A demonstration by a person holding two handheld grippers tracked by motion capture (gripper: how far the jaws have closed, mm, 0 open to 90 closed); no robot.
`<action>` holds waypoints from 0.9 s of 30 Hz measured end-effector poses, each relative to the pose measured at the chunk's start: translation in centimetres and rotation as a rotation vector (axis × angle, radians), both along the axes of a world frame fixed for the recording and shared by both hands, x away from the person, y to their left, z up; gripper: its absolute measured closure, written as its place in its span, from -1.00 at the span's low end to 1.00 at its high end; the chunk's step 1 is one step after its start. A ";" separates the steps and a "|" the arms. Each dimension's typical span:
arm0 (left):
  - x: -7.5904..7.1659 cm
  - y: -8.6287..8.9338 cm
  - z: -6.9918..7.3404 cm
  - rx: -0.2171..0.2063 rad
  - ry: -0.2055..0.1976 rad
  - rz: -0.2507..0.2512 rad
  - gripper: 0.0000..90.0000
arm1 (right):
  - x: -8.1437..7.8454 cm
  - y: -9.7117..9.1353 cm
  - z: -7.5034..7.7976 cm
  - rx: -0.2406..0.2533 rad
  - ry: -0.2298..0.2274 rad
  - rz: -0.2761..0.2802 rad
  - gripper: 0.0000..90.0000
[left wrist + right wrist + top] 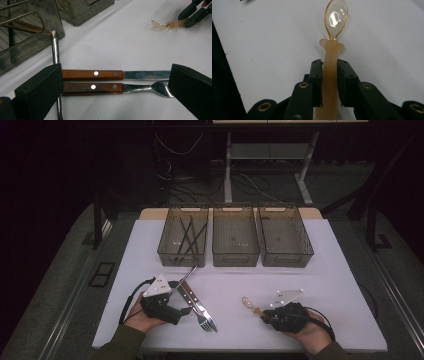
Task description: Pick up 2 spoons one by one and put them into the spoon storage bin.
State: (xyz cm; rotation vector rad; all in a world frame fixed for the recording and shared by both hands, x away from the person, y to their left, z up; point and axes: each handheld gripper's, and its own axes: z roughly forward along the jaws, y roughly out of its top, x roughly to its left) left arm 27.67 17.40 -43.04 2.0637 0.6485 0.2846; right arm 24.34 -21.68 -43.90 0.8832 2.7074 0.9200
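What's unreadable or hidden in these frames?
- Spoon handle end: right gripper view, cut off by the bottom edge between the jaws.
- Fork tines: left gripper view, behind a black jaw.
- Left tray contents: high view, thin dark sticks, too small to identify.
- Metal utensil: lower end hidden by a jaw.

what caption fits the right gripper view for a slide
Right gripper shut on the handle of a translucent amber spoon lying on the white table.

Three bins [235,242] stand in a row at the far side of the table [340,285]. Near the front, a knife [191,299] and fork [199,312] lie together at left, a spoon [248,304] at right.
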 end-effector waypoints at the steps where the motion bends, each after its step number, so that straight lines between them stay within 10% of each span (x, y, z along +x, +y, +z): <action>1: 0.0 0.0 0.0 0.000 0.000 0.000 -1.00 | 0.0 0.0 0.0 0.000 0.001 -0.001 0.69; 27: 0.0 -0.4 -0.1 -0.008 0.012 -0.020 -1.00 | 1.0 -1.5 1.3 0.058 -0.052 -0.033 0.70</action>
